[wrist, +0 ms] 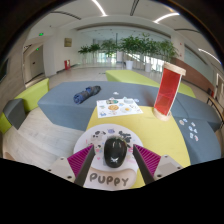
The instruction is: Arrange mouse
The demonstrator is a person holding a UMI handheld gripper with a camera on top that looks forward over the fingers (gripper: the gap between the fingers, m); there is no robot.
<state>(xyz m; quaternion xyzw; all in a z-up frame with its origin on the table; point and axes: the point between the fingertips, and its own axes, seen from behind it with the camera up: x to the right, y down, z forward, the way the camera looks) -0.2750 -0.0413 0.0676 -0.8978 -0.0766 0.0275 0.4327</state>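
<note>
Wide-angle view along the gripper [113,160], over a desk [150,135] w/ a yellow top, in a big bright room.

Far left: a green seat or bench [33,95], partly cut off, hard to make out. Next, on the grey-blue floor [60,100], a dark object [86,95], too small to identify. Beyond, at the back of the room, a row of green plants [125,45] before windows; detail unclear.

Center: a white sheet [120,106] w/ small coloured marks lies flat on the desk, well beyond the gripper. Marks not readable.

Near center, bottom: a black mouse [116,151] sits between the two fingers, whose purple pads [82,160] show on either side. Fingers look closed against the mouse's sides, so the gripper appears clamped on it. Front of mouse is covered by a white label [108,180] reading "PUPPY"; the mouse's underside and contact w/ desk are hidden.

Right of the sheet: a red upright card or stand [168,88], tilted, on the desk. Further right: small white bits [187,123] scattered on a grey-blue patch of desk; can't tell what they are.
</note>
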